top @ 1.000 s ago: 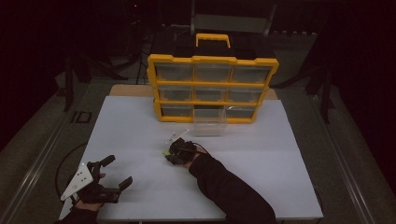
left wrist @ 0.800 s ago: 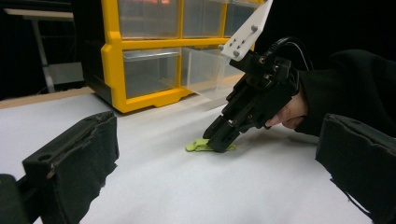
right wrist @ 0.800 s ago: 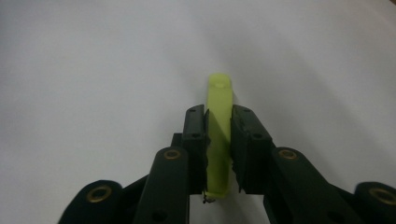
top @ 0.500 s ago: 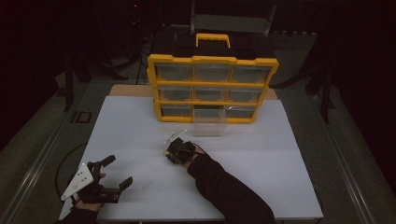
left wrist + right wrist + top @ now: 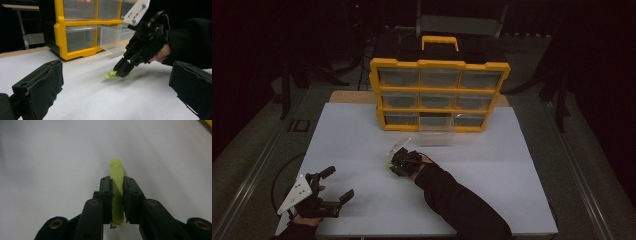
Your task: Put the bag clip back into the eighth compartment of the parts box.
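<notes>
A: R gripper (image 5: 117,185) is clamping green strip (image 5: 117,192) on white tabletop (image 5: 362,135), strip's long axis running along the jaws

B: L gripper (image 5: 334,184) is gaping empty, well apart; open drawer (image 5: 435,131) lying just beyond R

From my station the room reads dark, light falling mostly on the white table (image 5: 362,130). I see a grey floor (image 5: 257,145) on both sides, black stands (image 5: 287,85) at the left, a grey chair (image 5: 462,22) behind, and a yellow drawer cabinet (image 5: 439,92) at the table's far edge.
</notes>
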The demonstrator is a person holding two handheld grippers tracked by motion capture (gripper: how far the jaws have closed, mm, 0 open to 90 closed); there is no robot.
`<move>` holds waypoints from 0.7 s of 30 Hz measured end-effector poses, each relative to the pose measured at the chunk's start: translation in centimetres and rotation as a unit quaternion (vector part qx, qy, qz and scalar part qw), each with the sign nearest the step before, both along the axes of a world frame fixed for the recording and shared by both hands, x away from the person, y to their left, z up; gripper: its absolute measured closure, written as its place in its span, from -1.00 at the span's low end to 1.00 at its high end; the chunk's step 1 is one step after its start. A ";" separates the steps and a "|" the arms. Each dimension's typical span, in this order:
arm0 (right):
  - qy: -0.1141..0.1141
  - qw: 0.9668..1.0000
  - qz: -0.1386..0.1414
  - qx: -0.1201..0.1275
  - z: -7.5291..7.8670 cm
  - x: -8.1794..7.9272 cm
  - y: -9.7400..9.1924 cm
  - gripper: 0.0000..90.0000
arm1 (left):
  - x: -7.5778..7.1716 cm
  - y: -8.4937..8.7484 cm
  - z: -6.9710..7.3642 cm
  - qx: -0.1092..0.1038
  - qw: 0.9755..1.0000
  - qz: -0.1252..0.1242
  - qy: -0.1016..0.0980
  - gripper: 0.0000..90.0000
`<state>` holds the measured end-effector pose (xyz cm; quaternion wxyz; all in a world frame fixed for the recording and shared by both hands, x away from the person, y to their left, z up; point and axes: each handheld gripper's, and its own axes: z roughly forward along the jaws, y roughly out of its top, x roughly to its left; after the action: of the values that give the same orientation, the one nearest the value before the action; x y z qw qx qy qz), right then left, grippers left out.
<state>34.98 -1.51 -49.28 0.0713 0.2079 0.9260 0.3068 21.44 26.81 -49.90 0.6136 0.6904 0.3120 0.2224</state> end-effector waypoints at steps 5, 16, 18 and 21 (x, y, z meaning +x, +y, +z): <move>-0.002 1.000 0.001 0.001 1.0 -0.1 -0.8 0.75 | 0.0 0.0 0.0 0.000 1.000 0.000 0.000 -1.00; -0.009 1.000 0.004 0.000 3.0 -0.1 -2.9 0.75 | 0.0 -0.1 0.0 0.003 1.000 0.001 0.001 -1.00; -0.013 1.000 0.004 0.000 3.4 -0.1 -3.2 0.75 | 0.0 -0.1 0.0 0.003 1.000 0.000 0.000 -1.00; -0.016 1.000 0.002 0.005 4.1 0.0 -3.7 0.75 | 0.0 -0.1 0.0 0.003 1.000 0.000 0.000 -1.00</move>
<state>34.95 -5.25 -45.20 0.0843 0.2010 0.9237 0.3151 21.46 26.72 -49.94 0.6114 0.6924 0.3112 0.2233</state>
